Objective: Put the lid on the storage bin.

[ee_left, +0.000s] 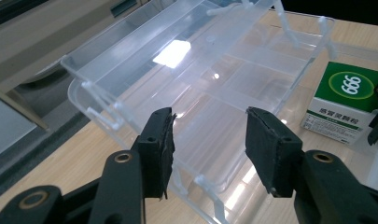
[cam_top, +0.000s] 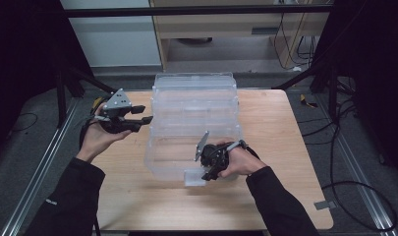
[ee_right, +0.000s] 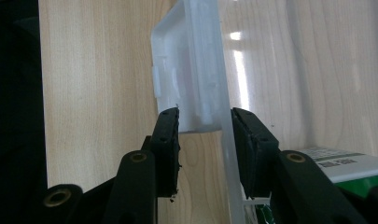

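Note:
A clear plastic tiered storage box stands open in the middle of the wooden table. My left gripper hovers above the table left of the box, pointing toward it. Its jaws stand open with nothing between them, and the left gripper looks over the clear box. My right gripper is at the box's near edge. There the right gripper is shut on the white front latch and the clear wall beside it.
A green and white carton marked 666 stands at the box's near end, seemingly behind its clear front wall, close to my right gripper; the carton is at that view's lower right. Bare tabletop lies to either side of the box. Dark floor and cables surround the table.

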Available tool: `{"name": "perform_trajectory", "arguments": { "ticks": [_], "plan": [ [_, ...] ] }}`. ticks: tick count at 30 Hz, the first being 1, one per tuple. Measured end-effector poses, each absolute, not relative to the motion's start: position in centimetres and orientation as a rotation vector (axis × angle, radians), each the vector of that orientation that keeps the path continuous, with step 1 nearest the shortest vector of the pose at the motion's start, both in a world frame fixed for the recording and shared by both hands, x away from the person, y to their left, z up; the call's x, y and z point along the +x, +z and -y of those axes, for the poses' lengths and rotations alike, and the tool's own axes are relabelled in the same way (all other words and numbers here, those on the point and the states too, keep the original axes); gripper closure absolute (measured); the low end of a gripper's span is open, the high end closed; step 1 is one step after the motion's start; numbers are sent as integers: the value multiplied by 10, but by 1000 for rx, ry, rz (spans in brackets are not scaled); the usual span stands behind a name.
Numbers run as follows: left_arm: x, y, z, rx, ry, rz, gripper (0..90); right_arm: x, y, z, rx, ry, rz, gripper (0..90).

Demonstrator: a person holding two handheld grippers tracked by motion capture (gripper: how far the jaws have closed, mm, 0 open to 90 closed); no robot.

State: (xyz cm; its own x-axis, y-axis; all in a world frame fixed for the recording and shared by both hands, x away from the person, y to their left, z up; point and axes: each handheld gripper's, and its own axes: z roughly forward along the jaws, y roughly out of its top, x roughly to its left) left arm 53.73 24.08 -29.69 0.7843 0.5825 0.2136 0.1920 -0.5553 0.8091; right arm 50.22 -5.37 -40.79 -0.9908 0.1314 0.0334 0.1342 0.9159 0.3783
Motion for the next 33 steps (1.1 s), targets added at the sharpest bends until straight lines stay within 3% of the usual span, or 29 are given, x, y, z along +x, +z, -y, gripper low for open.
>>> {"name": "perform_trajectory", "arguments": {
  "ticks": [33],
  "plan": [
    [598,-265,-180,2445,603,-236,495,502,-408,54,-192,-607,3077,631]
  ]
}}
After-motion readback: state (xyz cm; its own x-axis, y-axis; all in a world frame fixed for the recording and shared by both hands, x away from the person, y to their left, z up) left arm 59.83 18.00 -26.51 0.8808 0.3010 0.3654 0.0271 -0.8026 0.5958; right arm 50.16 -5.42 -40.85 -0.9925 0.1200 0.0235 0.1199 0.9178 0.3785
